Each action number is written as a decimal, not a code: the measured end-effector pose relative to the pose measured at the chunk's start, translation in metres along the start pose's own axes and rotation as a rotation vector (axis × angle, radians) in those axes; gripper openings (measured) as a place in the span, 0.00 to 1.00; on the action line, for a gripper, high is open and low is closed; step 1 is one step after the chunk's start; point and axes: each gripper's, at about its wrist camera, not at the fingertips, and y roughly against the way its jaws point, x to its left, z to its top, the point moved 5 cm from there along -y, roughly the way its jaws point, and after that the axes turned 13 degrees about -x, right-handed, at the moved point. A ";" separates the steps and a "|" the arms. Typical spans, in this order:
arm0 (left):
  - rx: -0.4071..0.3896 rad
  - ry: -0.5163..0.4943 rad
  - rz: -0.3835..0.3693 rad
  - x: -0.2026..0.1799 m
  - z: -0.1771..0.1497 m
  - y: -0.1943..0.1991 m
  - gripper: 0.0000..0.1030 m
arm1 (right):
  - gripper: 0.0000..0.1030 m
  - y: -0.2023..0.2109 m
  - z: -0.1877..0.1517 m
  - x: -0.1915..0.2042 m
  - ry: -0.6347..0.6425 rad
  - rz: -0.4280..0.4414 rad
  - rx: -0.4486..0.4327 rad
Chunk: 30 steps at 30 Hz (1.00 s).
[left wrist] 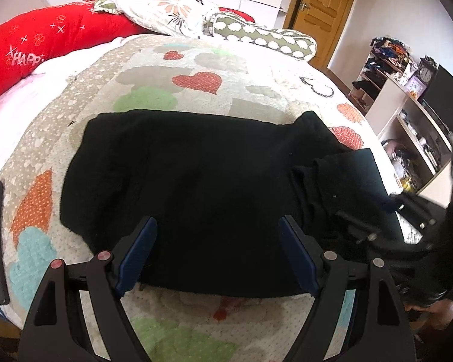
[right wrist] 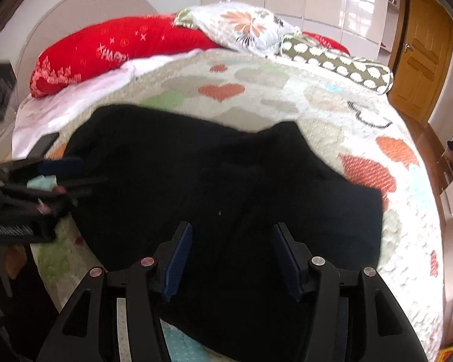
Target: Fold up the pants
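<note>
Black pants (left wrist: 196, 187) lie folded in a broad block on the patterned quilt (left wrist: 196, 60); they also fill the middle of the right wrist view (right wrist: 226, 181). My left gripper (left wrist: 217, 226) is open, its blue-padded fingers (left wrist: 142, 241) hovering over the near edge of the pants, empty. My right gripper (right wrist: 232, 232) is open over the pants, empty. In the left wrist view the right gripper (left wrist: 365, 226) shows at the right over a bunched part of the cloth. In the right wrist view the left gripper (right wrist: 60, 172) shows blurred at the left edge.
Red pillow (left wrist: 45, 45), floral pillow (left wrist: 166, 9) and dotted bolster (left wrist: 262, 36) lie at the head of the bed. A shelf unit with a clock (left wrist: 407, 96) stands right of the bed. A wooden door (left wrist: 323, 9) is behind.
</note>
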 end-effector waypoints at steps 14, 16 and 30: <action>-0.046 0.336 0.066 0.095 -0.011 0.033 0.82 | 0.67 -0.037 0.085 0.040 0.020 0.220 -0.061; -0.046 0.379 0.100 0.108 -0.016 0.030 0.82 | 0.72 -0.059 0.101 0.059 0.033 0.284 -0.055; -0.103 0.416 0.083 0.110 -0.014 -0.007 1.00 | 0.57 -0.168 0.115 0.150 0.140 0.467 0.115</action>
